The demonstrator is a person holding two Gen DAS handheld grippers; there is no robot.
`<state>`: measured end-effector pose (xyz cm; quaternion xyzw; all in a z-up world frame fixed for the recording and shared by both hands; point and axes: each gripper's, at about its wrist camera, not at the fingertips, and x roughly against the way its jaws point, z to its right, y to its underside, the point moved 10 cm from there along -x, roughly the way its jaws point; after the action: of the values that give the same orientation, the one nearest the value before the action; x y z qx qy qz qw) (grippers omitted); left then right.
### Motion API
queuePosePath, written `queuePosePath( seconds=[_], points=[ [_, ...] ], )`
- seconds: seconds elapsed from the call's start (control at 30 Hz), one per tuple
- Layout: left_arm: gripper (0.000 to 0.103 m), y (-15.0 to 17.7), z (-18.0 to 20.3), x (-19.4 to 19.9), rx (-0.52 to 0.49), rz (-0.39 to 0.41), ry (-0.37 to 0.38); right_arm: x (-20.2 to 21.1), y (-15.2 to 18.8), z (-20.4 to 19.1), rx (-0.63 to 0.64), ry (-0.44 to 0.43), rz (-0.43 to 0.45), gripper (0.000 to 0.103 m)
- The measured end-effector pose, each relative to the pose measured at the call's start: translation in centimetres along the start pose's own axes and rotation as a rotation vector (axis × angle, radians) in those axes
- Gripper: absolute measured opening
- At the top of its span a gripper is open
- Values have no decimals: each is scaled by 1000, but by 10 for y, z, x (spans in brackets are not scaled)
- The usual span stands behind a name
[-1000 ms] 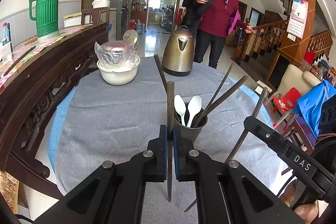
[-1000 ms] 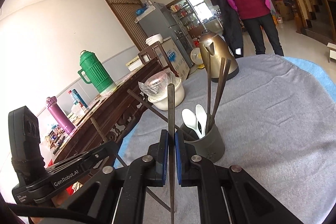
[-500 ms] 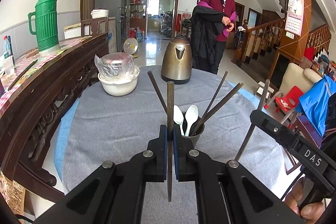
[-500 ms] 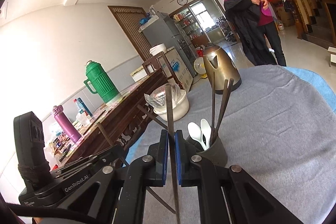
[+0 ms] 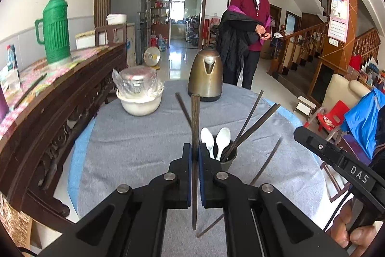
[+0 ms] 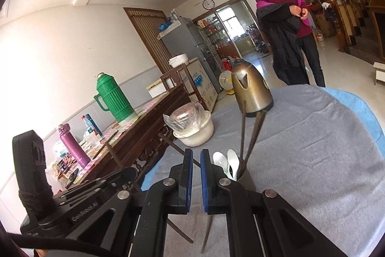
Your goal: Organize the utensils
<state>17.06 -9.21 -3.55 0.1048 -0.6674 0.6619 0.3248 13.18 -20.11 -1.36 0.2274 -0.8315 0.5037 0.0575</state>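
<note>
Each handheld gripper is built of matte black plastic. On the left gripper [image 5: 195, 160], two flat fingers are lined on their inner faces with blue pads [image 5: 189, 175]. Behind the jaws, angular black linkage arms are joined by round silver screws [image 5: 170, 176], two to each side. The same form is seen on the right gripper [image 6: 196, 160]: blue-lined fingers, black arms, silver pivot screws [image 6: 224, 182]. White "DAS" lettering [image 5: 359, 176] is printed on the side of the right gripper's body, well behind its jaws. Pale raised lettering [image 6: 84, 211], blurred, is carried on the left gripper's body. Dark cord [image 6: 31, 196] is wound around its upright black block.
</note>
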Motion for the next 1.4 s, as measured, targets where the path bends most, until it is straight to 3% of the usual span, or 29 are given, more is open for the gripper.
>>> queuePosePath(
  seconds=[0.17, 0.3, 0.43, 0.67, 0.93, 1.13, 1.4],
  points=[
    [5, 8, -11, -2, 24, -20, -2, -6, 15, 20, -51, 18, -45, 7],
    [5, 8, -12, 0, 29, -11, 7, -11, 23, 45, -72, 82, -77, 7],
    [5, 13, -12, -1, 39, -22, 21, -30, 44, 91, -173, 168, -181, 10],
    [5, 30, -19, -14, 55, -71, 39, -91, 95, 151, -356, 199, -375, 14],
    [5, 32, -31, -20, 72, -88, 44, -143, 112, 192, -528, 225, -433, 17],
    [5, 32, -38, -21, 88, -93, 55, -166, 110, 199, -600, 260, -448, 17],
    [5, 29, -50, -17, 113, -89, 56, -187, 108, 199, -551, 345, -456, 18]
  ],
)
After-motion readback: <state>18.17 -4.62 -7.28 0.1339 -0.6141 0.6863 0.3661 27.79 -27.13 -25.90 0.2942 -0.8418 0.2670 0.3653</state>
